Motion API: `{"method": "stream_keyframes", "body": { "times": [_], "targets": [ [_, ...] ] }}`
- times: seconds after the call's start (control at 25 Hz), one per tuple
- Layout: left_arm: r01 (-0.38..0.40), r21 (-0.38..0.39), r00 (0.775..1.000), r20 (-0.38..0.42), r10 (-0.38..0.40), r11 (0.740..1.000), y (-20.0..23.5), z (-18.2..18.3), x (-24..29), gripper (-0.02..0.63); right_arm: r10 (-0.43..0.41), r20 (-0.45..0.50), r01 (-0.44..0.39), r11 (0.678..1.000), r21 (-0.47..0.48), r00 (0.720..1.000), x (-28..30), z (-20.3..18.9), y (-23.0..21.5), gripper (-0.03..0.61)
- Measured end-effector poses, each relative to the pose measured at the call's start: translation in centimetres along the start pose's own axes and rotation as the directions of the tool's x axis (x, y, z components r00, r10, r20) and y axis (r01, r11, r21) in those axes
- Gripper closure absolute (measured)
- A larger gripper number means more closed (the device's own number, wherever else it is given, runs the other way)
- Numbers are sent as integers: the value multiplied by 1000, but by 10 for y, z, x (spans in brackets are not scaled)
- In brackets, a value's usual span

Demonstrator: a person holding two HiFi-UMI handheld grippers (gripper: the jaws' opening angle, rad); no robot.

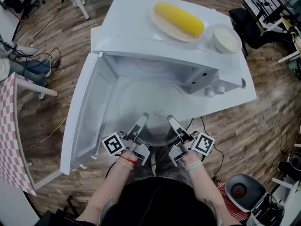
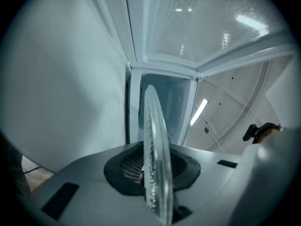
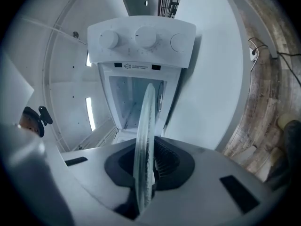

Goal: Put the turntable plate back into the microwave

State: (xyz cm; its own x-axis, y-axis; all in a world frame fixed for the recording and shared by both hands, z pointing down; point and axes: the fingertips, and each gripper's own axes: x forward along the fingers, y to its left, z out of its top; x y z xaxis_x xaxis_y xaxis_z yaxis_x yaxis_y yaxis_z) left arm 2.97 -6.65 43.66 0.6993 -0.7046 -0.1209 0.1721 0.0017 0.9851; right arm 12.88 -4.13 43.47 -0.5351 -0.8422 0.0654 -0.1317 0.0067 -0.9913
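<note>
Left tool & right tool each clamp the glass plate by its rim, one per side, plate edge-on betw. the jaws. Plate sits at the microwave mouth, door swung open left. Corn & bowl on microwave top, twd its right edge.

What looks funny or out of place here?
The clear round glass turntable plate is not lying in the white microwave: the left gripper and right gripper pinch its rim at the open front. Oddly, a yellow corn cob on a beige plate sits on the microwave's roof.
</note>
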Motion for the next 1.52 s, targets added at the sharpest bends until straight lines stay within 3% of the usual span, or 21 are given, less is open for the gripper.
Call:
{"method": "stream_keyframes", "body": {
  "times": [0.48, 1.52],
  "targets": [
    [-5, 12, 997, 82, 4, 1000, 11, 15, 12, 538, 4, -56, -3, 1000, 14, 998, 22, 15, -13, 537],
    [-14, 46, 996, 92, 9, 999, 22, 51, 37, 538, 37, -29, -36, 999, 35, 999, 62, 35, -28, 538]
  ]
}}
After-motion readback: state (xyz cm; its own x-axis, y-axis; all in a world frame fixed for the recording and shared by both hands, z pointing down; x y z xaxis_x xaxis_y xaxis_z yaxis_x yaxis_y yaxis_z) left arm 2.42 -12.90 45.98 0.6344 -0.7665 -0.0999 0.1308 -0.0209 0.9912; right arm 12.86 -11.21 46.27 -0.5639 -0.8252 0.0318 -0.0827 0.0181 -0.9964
